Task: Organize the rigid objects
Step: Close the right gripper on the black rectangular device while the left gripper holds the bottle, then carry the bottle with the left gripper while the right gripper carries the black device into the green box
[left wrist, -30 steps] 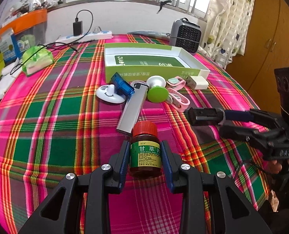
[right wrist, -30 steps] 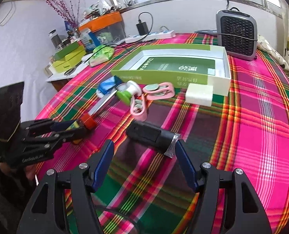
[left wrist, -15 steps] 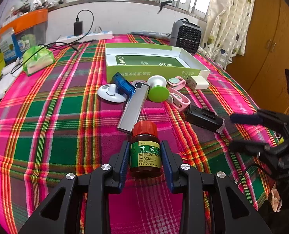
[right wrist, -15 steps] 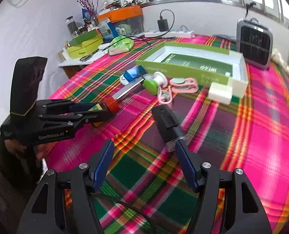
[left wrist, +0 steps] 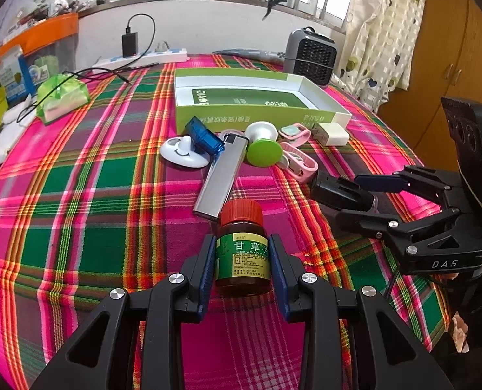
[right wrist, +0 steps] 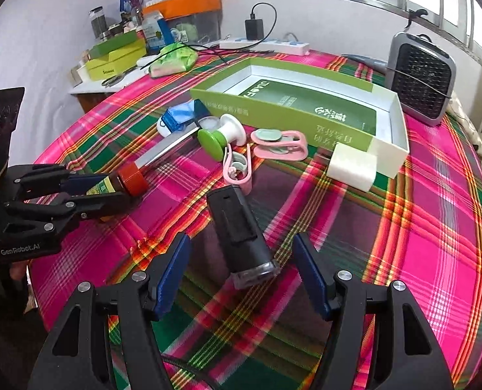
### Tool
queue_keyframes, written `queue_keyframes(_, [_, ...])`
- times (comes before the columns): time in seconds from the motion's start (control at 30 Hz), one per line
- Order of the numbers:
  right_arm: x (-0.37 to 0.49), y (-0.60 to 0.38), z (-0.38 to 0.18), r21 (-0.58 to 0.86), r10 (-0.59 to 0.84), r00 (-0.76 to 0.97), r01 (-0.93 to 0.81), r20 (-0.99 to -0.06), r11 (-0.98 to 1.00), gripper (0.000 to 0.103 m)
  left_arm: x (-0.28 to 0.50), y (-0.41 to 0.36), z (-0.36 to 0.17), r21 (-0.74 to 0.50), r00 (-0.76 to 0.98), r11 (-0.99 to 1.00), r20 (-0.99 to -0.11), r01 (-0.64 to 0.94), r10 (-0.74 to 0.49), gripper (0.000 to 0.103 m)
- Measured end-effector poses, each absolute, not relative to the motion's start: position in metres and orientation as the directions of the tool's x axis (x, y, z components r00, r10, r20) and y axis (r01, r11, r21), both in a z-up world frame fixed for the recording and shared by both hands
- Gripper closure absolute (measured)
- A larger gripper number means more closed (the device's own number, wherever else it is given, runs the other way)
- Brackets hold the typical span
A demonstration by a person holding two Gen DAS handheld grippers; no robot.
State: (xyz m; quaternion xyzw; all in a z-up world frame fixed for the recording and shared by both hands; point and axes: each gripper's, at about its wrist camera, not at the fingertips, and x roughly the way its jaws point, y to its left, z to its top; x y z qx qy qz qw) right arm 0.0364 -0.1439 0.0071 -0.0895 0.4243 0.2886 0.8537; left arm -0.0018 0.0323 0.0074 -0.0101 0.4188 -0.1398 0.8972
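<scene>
While the left gripper [left wrist: 242,261] clamped the medicine bottle [left wrist: 243,249] ready for the far green box [left wrist: 257,100], the right gripper [right wrist: 241,274] stood open around the black device [right wrist: 237,230], apparently to grasp it.

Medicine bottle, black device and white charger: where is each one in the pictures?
medicine bottle [left wrist: 243,253], left wrist view, green label.
black device [right wrist: 237,227], right wrist view, top face.
white charger [right wrist: 351,166], right wrist view, front face.

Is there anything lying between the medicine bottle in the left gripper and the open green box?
Yes. A silver bar, a blue case, a white disc and a green-capped knob lie between the medicine bottle and the green box.
</scene>
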Motion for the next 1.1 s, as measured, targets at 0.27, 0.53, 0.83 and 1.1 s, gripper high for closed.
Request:
queue_keyframes(0.27, [0.042,-0.138,0.005,0.088,0.416,0.463,-0.579,-0.783,0.811,0.042,0.000,0.032,0.005,-0.137,0.605,0.961,-0.753,0.240,-0.258,0.072])
queue_keyframes(0.53, [0.042,-0.139,0.007,0.087,0.419,0.468,-0.581,-0.778,0.809,0.066,0.000,0.033,0.004,-0.140,0.607,0.962,-0.751,0.236,-0.258,0.072])
queue_keyframes(0.83, [0.039,-0.139,0.008,0.080,0.413,0.479,-0.574,-0.775,0.815,0.074,-0.001,0.035,0.008,-0.142,0.629,0.963,-0.734,0.227,-0.257,0.072])
queue_keyframes(1.1, [0.035,-0.142,0.014,0.092,0.420,0.496,-0.558,-0.760,0.825,0.074,-0.004,0.033,0.016,-0.149,0.636,0.960,-0.723,0.239,-0.271,0.072])
